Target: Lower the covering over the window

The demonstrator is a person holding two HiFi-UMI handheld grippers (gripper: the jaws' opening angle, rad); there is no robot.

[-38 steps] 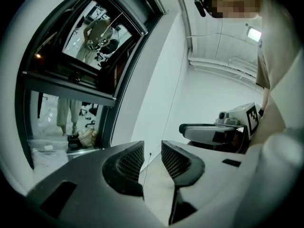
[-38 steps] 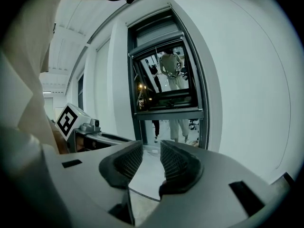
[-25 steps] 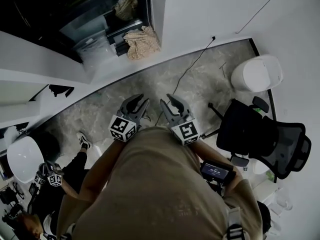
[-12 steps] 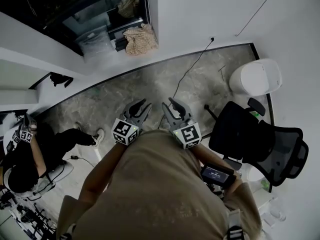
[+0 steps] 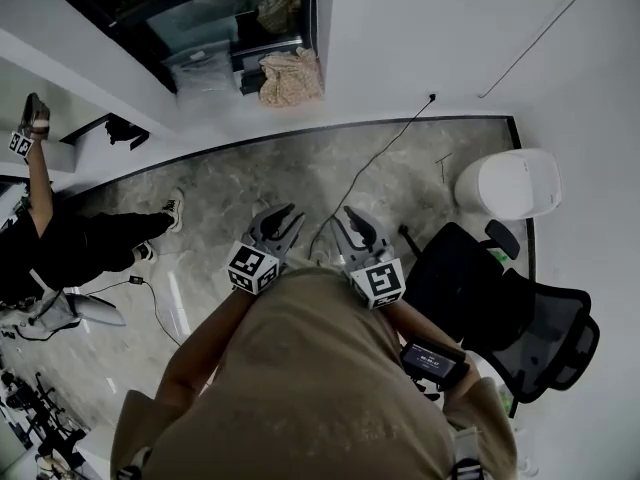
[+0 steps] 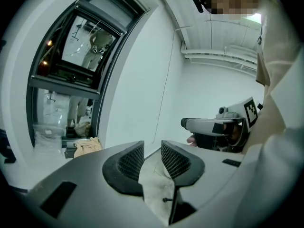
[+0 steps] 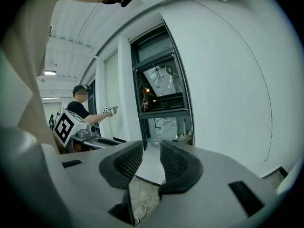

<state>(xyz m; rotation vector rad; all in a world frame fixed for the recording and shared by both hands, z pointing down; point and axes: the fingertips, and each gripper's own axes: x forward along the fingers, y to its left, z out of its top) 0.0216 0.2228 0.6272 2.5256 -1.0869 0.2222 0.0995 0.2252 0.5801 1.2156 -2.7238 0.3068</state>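
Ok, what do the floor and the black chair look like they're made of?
Floor: likely polished stone or marble-look tile, grey, veined, faintly glossy. Chair: backrest looks like black mesh on a plastic frame; seat probably dark fabric.

A: What is sitting on the grey marbled floor (image 5: pixel 230 183)?
B: Black office chair (image 5: pixel 500 303) is standing just beside a white rounded container (image 5: pixel 510 183). Thin black cable (image 5: pixel 372 161) is trailing across from the wall.
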